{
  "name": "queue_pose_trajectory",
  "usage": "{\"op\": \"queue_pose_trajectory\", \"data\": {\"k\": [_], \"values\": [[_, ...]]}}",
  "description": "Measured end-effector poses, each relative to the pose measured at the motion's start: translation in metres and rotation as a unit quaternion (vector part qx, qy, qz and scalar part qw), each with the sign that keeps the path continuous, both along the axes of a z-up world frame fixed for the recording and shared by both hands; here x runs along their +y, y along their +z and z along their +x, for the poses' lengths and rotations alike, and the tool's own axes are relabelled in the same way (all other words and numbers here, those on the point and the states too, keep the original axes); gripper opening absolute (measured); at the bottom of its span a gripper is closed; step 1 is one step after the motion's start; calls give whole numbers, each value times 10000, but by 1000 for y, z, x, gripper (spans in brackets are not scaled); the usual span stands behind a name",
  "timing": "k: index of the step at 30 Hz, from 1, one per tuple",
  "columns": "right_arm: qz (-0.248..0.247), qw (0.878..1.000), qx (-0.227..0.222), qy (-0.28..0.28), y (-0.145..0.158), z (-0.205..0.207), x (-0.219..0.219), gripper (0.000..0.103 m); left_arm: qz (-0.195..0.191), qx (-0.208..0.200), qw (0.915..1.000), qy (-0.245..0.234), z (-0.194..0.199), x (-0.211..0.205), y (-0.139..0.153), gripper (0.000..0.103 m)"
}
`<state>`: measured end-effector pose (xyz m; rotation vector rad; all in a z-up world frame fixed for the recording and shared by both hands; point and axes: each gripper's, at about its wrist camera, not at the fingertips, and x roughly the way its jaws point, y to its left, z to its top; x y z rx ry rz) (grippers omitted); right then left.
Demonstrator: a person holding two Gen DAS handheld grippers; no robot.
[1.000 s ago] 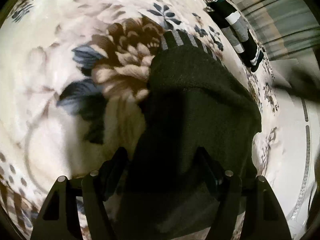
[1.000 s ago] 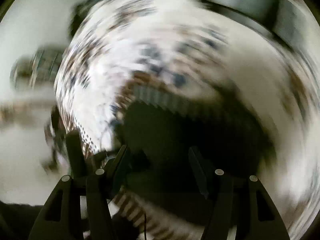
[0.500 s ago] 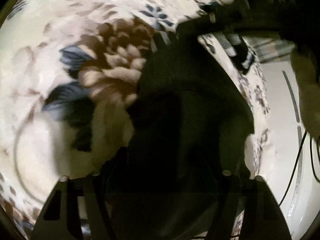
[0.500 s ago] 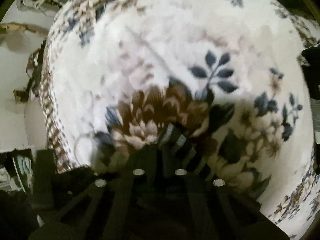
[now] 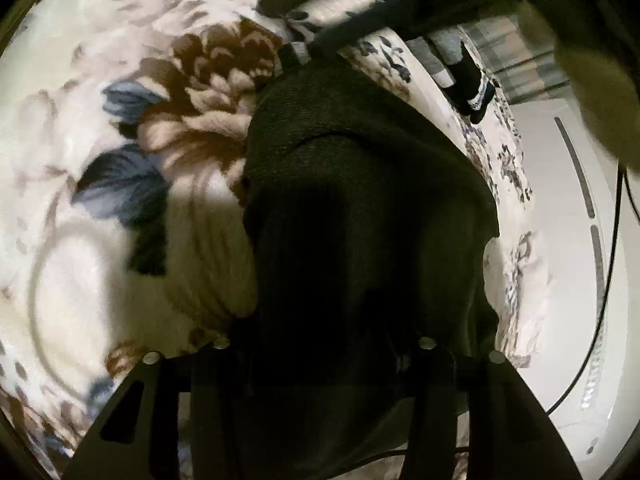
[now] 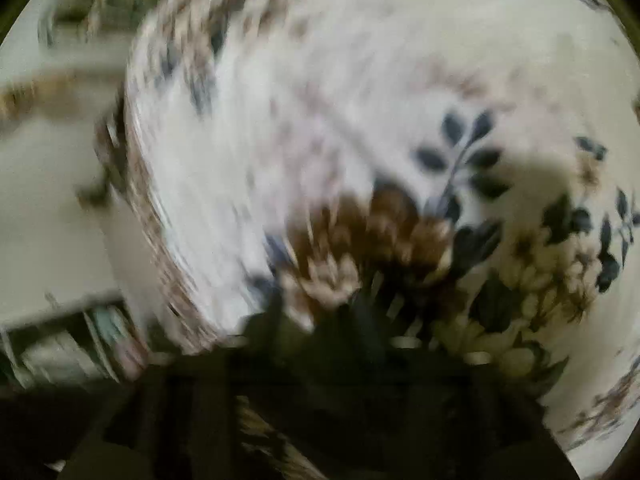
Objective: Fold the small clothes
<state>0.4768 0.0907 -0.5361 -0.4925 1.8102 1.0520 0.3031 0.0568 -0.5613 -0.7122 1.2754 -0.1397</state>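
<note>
Dark cloth (image 5: pixel 360 208) fills the gap between the jaws of the left gripper (image 5: pixel 320 344), which look partly open; I cannot tell if they pinch it. It lies on the flowery blanket (image 5: pixel 120 160), its striped end (image 5: pixel 296 54) far off. The right gripper (image 6: pixel 360 344) is blurry at that striped end, grip unclear. Hold the near end down, lift the striped end slowly and lay it flat, edges matching.

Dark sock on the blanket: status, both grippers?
Left gripper over the dark sock, grip state lost in shadow. Right gripper at the striped cuff, blurred, state unclear. Sock flat on floral blanket; other socks beyond.
</note>
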Motion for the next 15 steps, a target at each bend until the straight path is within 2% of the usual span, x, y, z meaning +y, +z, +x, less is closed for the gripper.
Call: {"op": "queue_pose_trajectory", "data": {"k": [1,2,4,5,7,8,9,11,15], "values": [[-164,9997,-20,155,-10,-9,2,47,-84,103,9999,87,1,2,-5,62],[-300,9992,-79,244,-17,-13,2,47,-181,170,9996,136,2,5,-9,67],[-584,9973,-377,242,-31,-14,1,47,-385,227,9987,263,5,9,-16,70],[-563,9975,-399,169,-33,-12,-1,46,-435,232,9983,296,6,10,-17,71],[-492,9975,-484,174,-32,-14,-2,38,-520,240,9978,336,10,11,-20,74],[-449,9971,-550,283,-31,-18,-2,26,-526,241,9977,346,11,12,-21,75],[-447,9961,-622,446,-30,-24,-2,18,-526,243,9977,347,13,12,-20,76],[-409,9935,-866,621,-25,-33,-2,9,-523,257,9977,357,16,11,-20,76],[-93,9923,-1220,191,-4,-31,-8,6,-610,146,9972,400,17,12,-19,76]]}}
